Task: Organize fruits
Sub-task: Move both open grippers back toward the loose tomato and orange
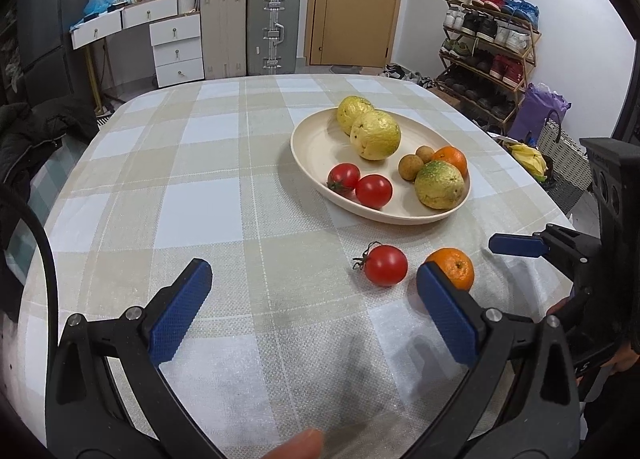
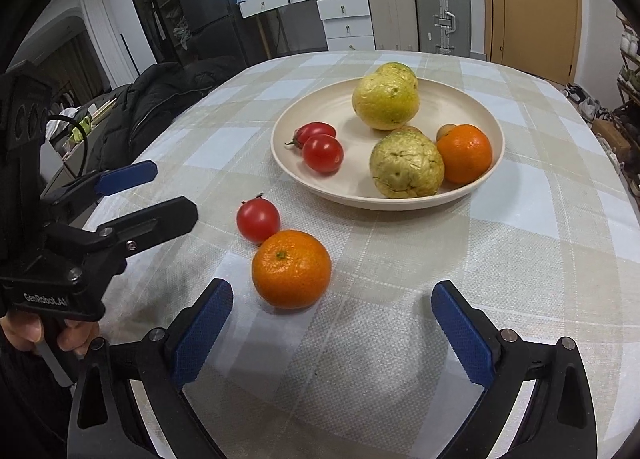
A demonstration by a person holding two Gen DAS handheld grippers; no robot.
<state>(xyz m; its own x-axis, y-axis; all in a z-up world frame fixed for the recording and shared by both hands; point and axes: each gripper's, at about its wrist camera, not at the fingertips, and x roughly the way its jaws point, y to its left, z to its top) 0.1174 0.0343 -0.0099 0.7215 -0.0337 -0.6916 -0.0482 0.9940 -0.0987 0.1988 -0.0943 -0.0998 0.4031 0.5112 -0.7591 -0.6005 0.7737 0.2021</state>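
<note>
Near the table's (image 2: 520, 299) front edge, loose orange (image 2: 291, 269) touches a tomato (image 2: 258, 219). Both grippers, left (image 1: 314, 311) and right (image 2: 332, 335), spread, empty. I'd approach from the right, avoiding the tomato.

Orange mandarin (image 2: 291, 268); red tomato (image 2: 258, 219); beige-checked tablecloth (image 2: 400, 319).

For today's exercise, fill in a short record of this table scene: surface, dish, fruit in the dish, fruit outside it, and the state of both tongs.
Surface: table with checked cloth
Dish: cream plate
In dish: three yellow-green fruits, two tomatoes, one orange, two small brown fruits
Outside dish: loose tomato touching loose orange
Left tongs: open, empty
Right tongs: open, empty, nearest the loose orange
</note>
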